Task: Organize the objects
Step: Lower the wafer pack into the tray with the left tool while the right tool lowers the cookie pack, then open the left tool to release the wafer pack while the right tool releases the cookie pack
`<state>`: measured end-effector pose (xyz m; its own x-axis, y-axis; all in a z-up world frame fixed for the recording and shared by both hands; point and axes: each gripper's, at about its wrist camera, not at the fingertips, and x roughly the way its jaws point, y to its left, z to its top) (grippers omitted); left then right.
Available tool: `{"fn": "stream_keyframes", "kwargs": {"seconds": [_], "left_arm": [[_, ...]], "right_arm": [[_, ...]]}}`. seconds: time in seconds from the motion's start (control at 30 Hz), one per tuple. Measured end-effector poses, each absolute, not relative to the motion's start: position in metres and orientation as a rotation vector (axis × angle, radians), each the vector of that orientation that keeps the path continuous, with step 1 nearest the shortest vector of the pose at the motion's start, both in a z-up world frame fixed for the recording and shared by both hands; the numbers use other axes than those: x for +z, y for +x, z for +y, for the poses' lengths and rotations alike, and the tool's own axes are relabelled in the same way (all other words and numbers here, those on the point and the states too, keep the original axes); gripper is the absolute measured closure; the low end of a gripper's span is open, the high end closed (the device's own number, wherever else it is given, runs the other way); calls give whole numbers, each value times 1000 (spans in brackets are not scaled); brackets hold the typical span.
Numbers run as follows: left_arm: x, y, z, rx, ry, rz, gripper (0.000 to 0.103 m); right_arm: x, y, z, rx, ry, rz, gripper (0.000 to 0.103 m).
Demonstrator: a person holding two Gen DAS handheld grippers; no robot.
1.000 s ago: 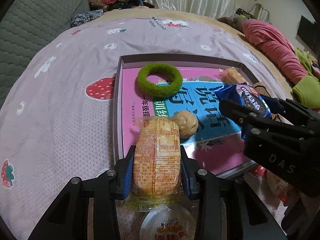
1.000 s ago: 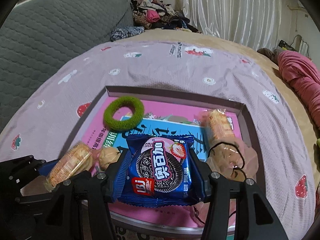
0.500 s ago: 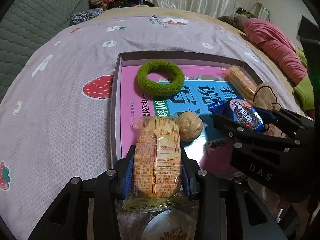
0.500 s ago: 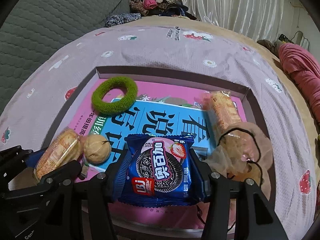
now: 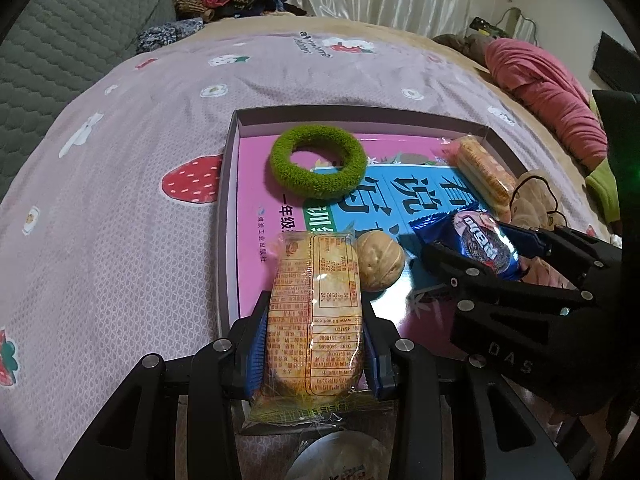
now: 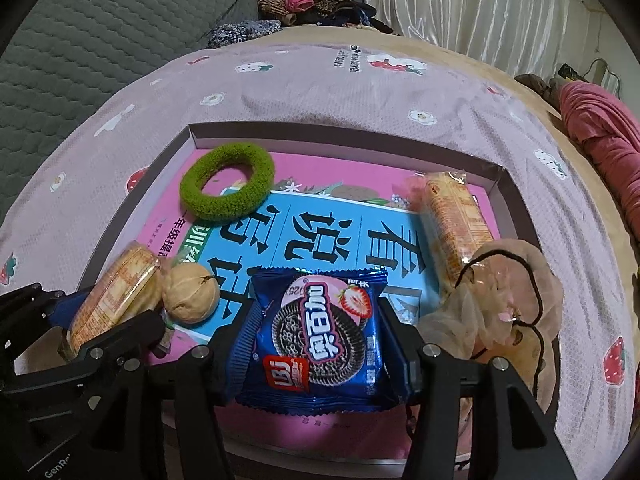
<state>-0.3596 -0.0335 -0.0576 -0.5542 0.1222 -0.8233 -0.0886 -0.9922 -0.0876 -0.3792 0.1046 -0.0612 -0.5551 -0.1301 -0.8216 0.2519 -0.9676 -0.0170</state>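
Observation:
A shallow box point(image 5: 229, 184) point(image 6: 340, 135) lined with a pink and blue book lies on the bed. My left gripper point(image 5: 316, 344) is shut on a yellow cracker packet point(image 5: 316, 312) over the box's near left edge; the packet also shows in the right wrist view point(image 6: 114, 300). My right gripper point(image 6: 320, 344) is shut on a blue Oreo packet point(image 6: 320, 340) point(image 5: 480, 240) just above the box's near middle. In the box lie a green ring point(image 5: 318, 160) point(image 6: 227, 191), a walnut point(image 5: 380, 260) point(image 6: 192, 298) and a second cracker packet point(image 5: 484, 168) point(image 6: 456, 220).
A beige mesh pouch with a black cord point(image 6: 504, 292) lies at the box's right side. A round white lid point(image 5: 336, 460) lies under my left gripper. The bed has a pink strawberry sheet point(image 5: 120, 160). A pink blanket point(image 5: 548, 92) is at the right, a grey sofa point(image 6: 80, 40) at the left.
Both grippers have moved forward and lower over the box with their packets. The Oreo packet has come down closer to the book beside the walnut.

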Motion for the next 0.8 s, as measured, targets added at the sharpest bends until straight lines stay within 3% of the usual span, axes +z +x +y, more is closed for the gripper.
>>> {"fn": "stream_keyframes", "kwargs": {"seconds": [0.43, 0.8], "left_arm": [[-57, -358, -35, 2663, -1424, -53, 61], [-54, -353, -32, 2651, -1401, -66, 48]], "right_arm": [[-53, -379, 111, -2610, 1313, 147, 44], [-48, -375, 111, -2616, 1286, 126, 39]]}}
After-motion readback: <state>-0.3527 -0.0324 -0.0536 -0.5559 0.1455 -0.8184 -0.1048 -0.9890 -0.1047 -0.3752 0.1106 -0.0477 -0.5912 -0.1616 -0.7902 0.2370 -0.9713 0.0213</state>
